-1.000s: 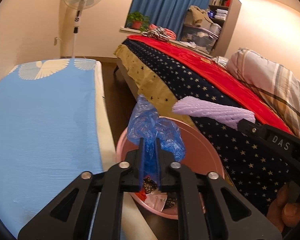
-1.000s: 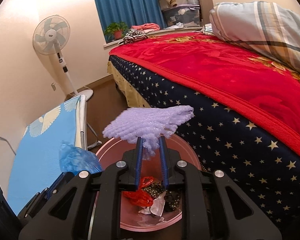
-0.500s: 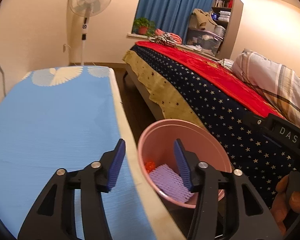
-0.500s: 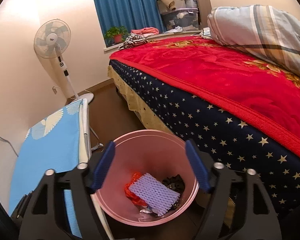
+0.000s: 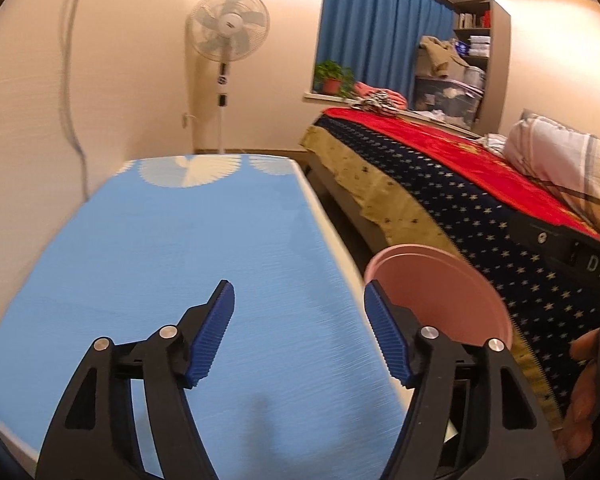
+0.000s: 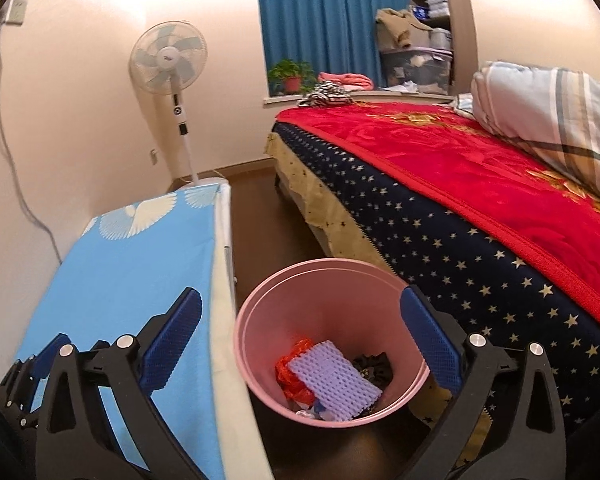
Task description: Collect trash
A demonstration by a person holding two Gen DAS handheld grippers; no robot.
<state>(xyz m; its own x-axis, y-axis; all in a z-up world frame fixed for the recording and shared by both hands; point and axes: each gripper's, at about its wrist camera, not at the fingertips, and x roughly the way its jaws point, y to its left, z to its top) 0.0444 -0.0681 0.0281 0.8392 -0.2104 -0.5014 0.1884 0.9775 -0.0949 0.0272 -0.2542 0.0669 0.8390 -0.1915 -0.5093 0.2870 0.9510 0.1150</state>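
Note:
A pink trash bin stands on the floor between a blue board and a bed. Inside lie a purple foam net, a red wrapper and dark scraps. My right gripper is open and empty above the bin. My left gripper is open and empty over the right edge of the blue board; the bin's rim shows to its right. The blue plastic bag is out of sight.
The bed with red blanket and starred cover lies right of the bin. A standing fan is at the back wall. The right gripper's body and a hand show at the left view's right edge.
Both grippers opened and dropped the blue bag and purple foam net into the bin. The left gripper then moved left and back over the blue board; the right one drew back slightly.

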